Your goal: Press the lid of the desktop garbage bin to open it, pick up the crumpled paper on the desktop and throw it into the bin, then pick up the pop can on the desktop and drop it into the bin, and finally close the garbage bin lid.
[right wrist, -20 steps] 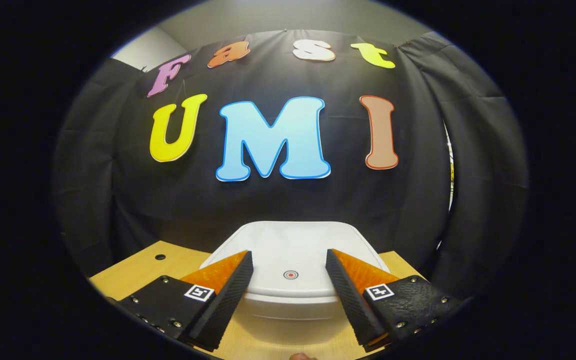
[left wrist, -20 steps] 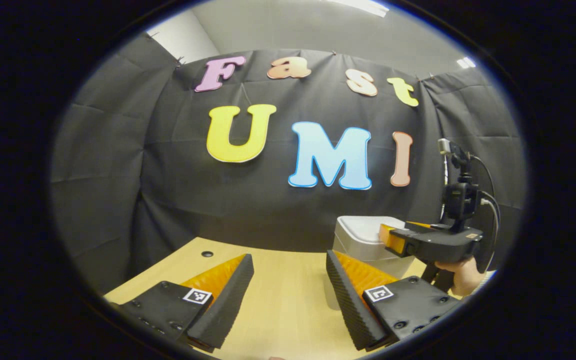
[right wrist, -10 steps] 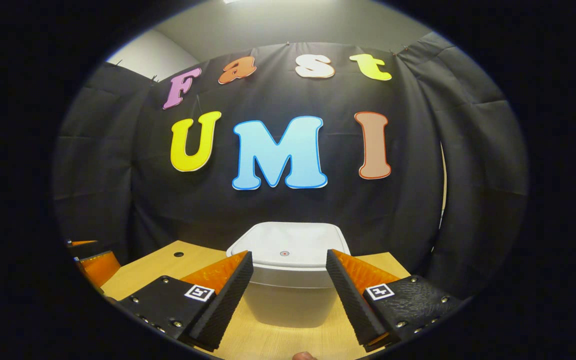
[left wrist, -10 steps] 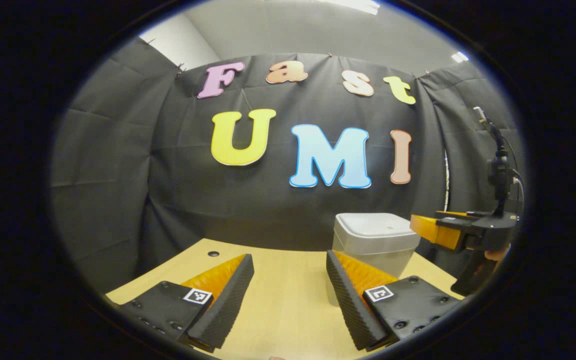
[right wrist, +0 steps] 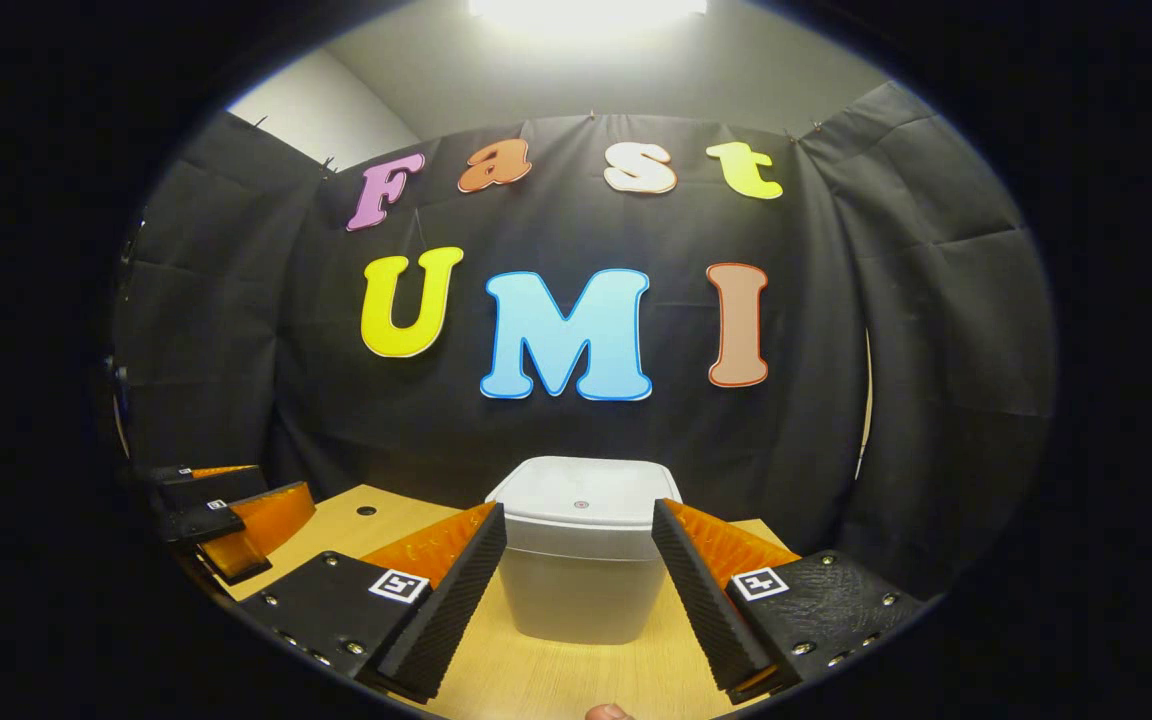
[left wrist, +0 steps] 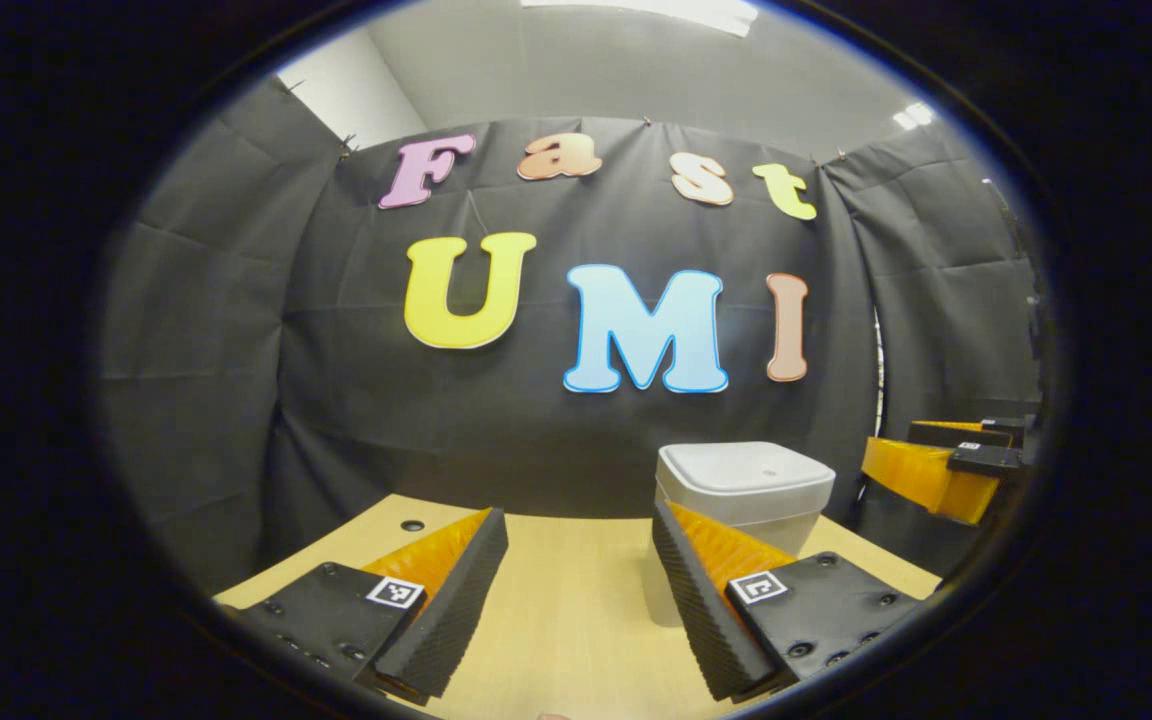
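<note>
A white desktop bin [right wrist: 581, 560] stands on the wooden table [right wrist: 556, 680] with its lid [right wrist: 584, 492] down flat. My right gripper [right wrist: 579, 590] is open, drawn back in front of the bin, which shows between its fingers at a distance. My left gripper [left wrist: 576, 590] is open over bare tabletop, with the bin [left wrist: 744, 490] ahead and to its right. In the left gripper view the right gripper [left wrist: 936, 470] hangs at the far right, beyond the bin. The right gripper view catches the left gripper [right wrist: 226, 510] at the far left.
The black cloth wall closes the back and both sides just behind the bin. A small dark hole [left wrist: 413, 525] sits in the tabletop [left wrist: 556, 620] near the back left. Bare wood lies between the grippers and the bin.
My right gripper pulled back and away from the bin lid, so the bin looks smaller and farther off. The lid stays down. The left gripper barely moved.
</note>
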`<state>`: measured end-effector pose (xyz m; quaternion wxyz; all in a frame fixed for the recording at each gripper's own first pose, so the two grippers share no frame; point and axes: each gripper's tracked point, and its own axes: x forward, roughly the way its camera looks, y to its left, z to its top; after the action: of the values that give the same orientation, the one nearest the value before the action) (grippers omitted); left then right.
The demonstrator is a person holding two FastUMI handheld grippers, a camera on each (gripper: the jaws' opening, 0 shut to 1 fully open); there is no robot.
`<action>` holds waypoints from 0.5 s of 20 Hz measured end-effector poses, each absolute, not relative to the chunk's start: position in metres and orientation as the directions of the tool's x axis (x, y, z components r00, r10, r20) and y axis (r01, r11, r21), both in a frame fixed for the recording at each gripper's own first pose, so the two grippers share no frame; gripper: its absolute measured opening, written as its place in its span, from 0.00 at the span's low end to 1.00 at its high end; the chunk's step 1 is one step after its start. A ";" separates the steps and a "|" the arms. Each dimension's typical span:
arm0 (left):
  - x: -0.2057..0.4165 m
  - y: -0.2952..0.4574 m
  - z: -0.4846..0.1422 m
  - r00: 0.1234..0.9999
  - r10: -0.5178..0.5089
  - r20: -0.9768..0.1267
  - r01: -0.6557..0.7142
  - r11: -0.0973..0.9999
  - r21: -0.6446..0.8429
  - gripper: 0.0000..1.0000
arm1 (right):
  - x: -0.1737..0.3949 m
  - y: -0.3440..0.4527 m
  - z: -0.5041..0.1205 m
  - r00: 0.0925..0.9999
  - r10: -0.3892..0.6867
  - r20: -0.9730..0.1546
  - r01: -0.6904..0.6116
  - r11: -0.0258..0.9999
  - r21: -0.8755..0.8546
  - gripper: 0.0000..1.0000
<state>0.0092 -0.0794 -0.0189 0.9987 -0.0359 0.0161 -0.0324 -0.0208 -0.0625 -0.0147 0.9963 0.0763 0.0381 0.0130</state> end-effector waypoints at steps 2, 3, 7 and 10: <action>0.010 -0.078 -0.022 0.996 -0.077 -0.034 0.075 0.995 -0.064 0.95 | -0.024 -0.057 -0.013 0.998 0.024 -0.063 -0.014 0.989 0.148 0.94; 0.011 -0.076 -0.025 0.996 -0.082 -0.036 0.079 0.995 -0.056 0.95 | -0.024 -0.055 -0.014 0.998 0.020 -0.059 -0.011 0.989 0.146 0.94; 0.019 -0.070 -0.030 0.994 -0.098 -0.038 0.097 0.995 -0.029 0.95 | -0.023 -0.046 -0.018 0.997 0.017 -0.073 -0.008 0.992 0.126 0.94; 0.026 -0.068 -0.025 0.994 -0.105 -0.015 0.105 0.994 -0.031 0.96 | -0.021 -0.045 -0.016 0.997 0.002 -0.073 0.006 0.994 0.105 0.94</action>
<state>0.0256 -0.0676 -0.0250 0.9985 -0.0150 0.0084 -0.0526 -0.0205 -0.0445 -0.0155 0.9979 0.0527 0.0364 -0.0010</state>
